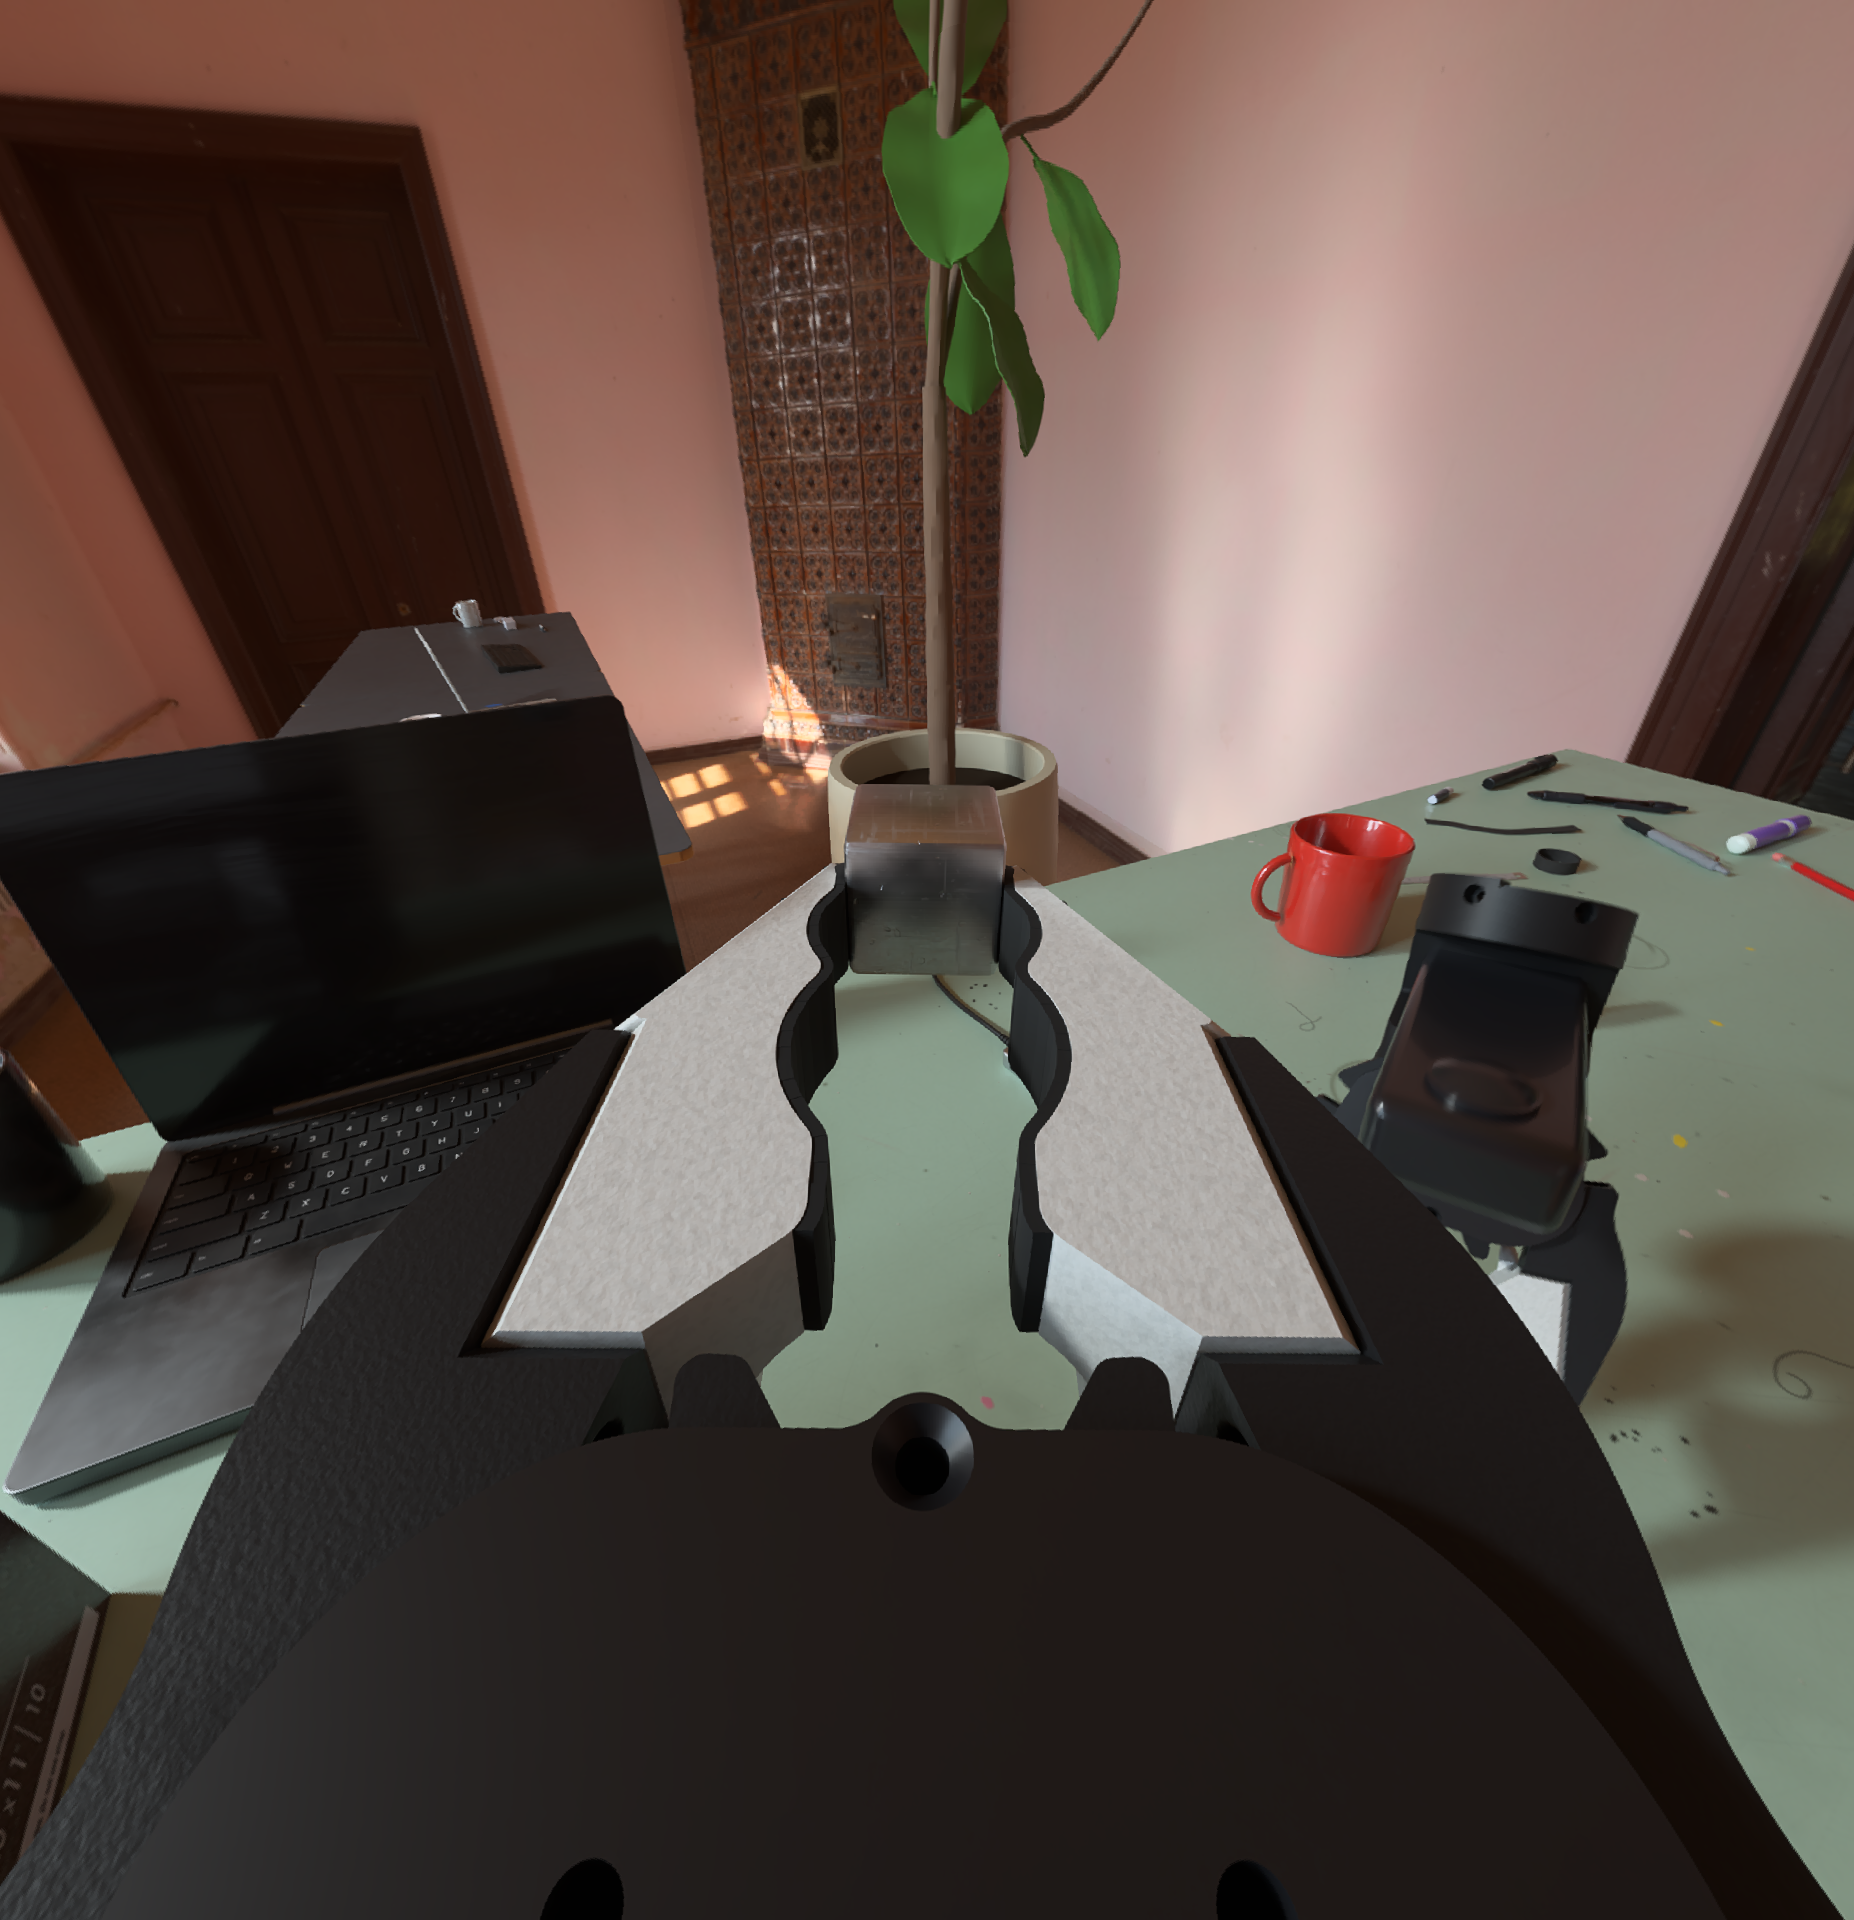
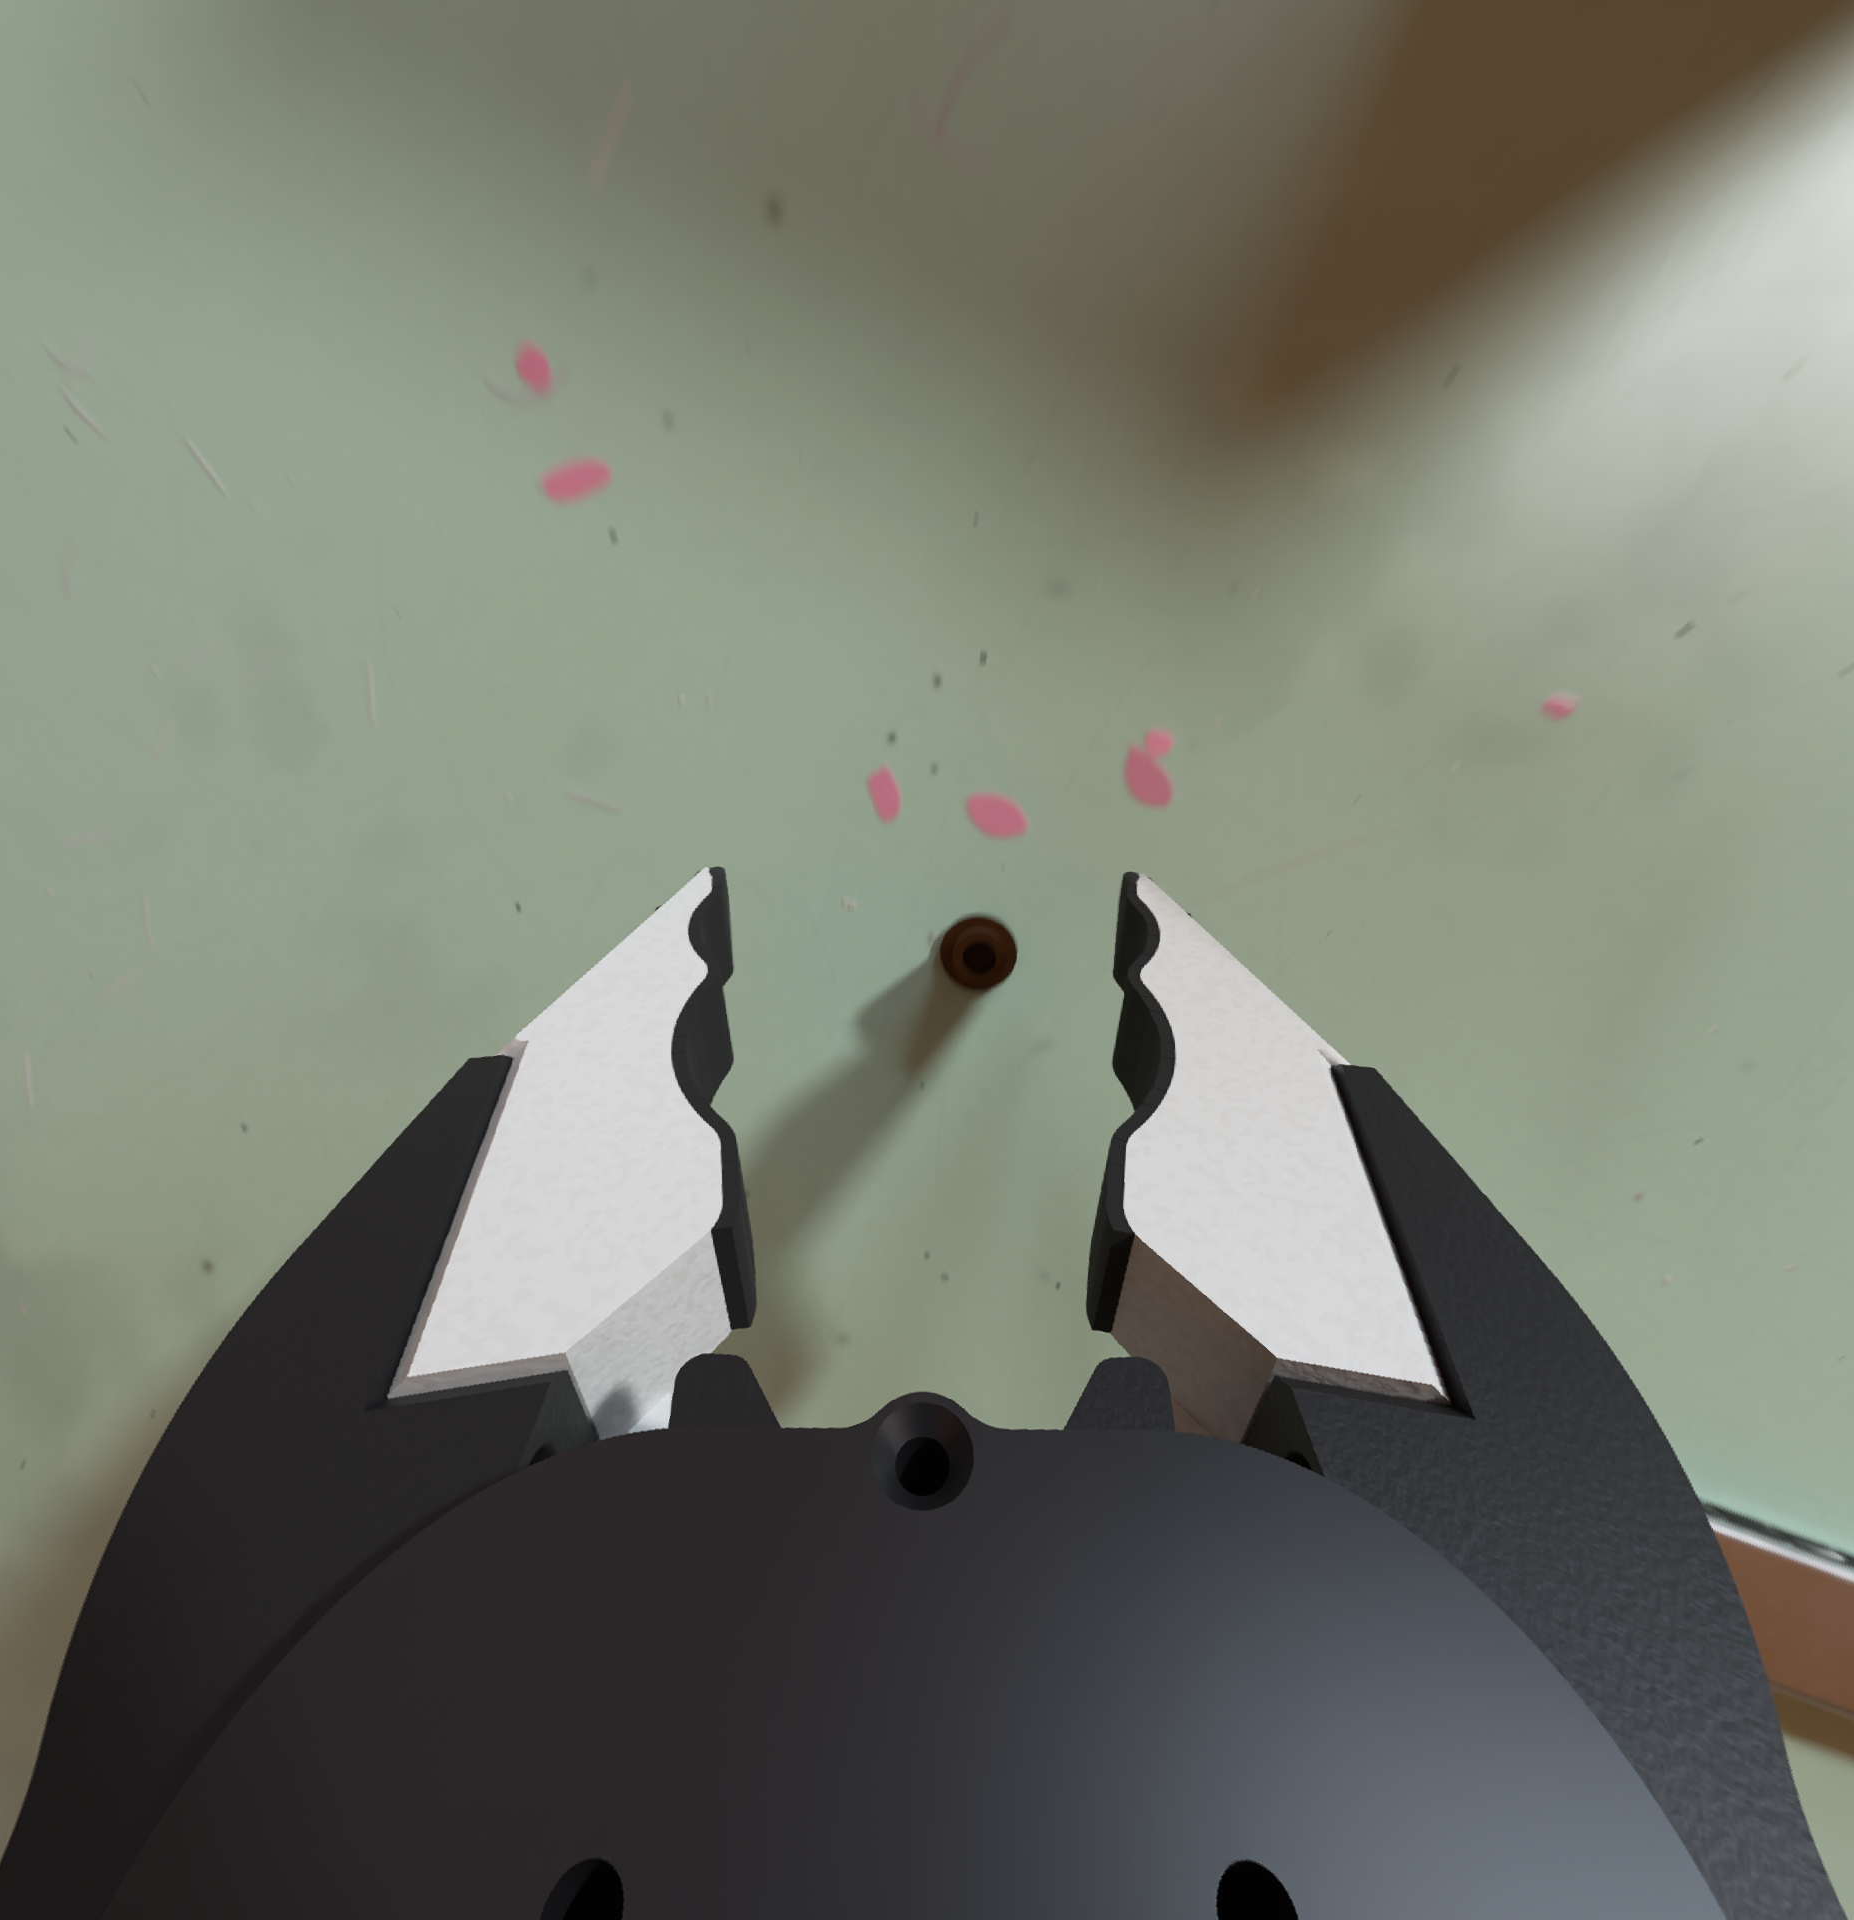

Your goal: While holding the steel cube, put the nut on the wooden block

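Observation:
My left gripper (image 1: 923,914) is shut on the grey steel cube (image 1: 925,894) and holds it between its fingertips above the green table (image 1: 1162,935). My right gripper (image 2: 923,914) is open and points straight down at the table (image 2: 331,727). A small dark brown nut (image 2: 978,953) lies on the table between its fingertips, a little right of centre and below them. The right gripper also shows in the left wrist view (image 1: 1484,1081), to the right, pointing down. No wooden block is in view.
An open laptop (image 1: 310,997) stands at the left, with a dark mug (image 1: 14,1164) beside it. A red mug (image 1: 1333,883), several pens (image 1: 1671,842) and a small black ring (image 1: 1557,860) lie at the far right. A potted plant (image 1: 944,790) stands behind the table edge.

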